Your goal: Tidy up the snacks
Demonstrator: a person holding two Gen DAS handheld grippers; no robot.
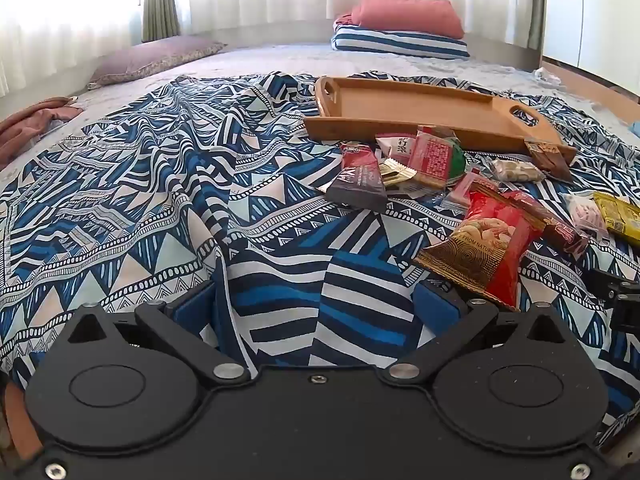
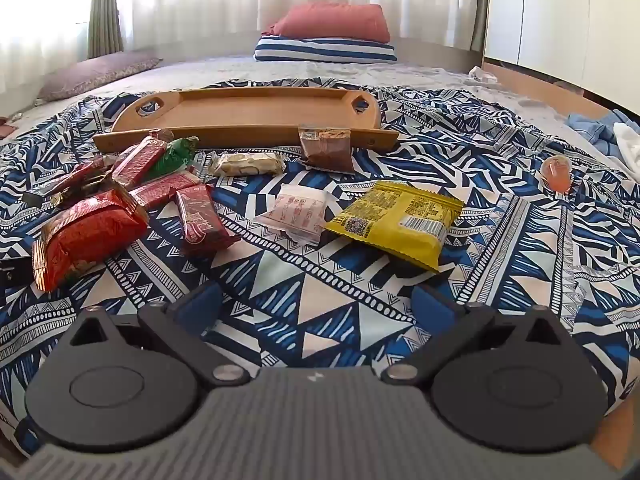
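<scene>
An empty wooden tray (image 2: 248, 114) lies on the patterned blue cloth (image 2: 320, 280); it also shows in the left wrist view (image 1: 404, 104). Several snack packets lie in front of it: a red puffed bag (image 2: 88, 236) (image 1: 492, 240), a yellow packet (image 2: 396, 220), a white packet (image 2: 298, 210), a brown packet (image 2: 328, 150) leaning on the tray's rim, a dark red bar (image 2: 200, 216). My left gripper (image 1: 316, 304) is open and empty, low over a cloth fold. My right gripper (image 2: 316, 300) is open and empty, short of the packets.
A small orange jelly cup (image 2: 556, 170) lies apart at the right. A red pillow (image 2: 336, 22) on a striped one sits at the bed's far end, a purple pillow (image 2: 96, 74) at the left. Blue clothes (image 2: 596, 128) lie at the right edge.
</scene>
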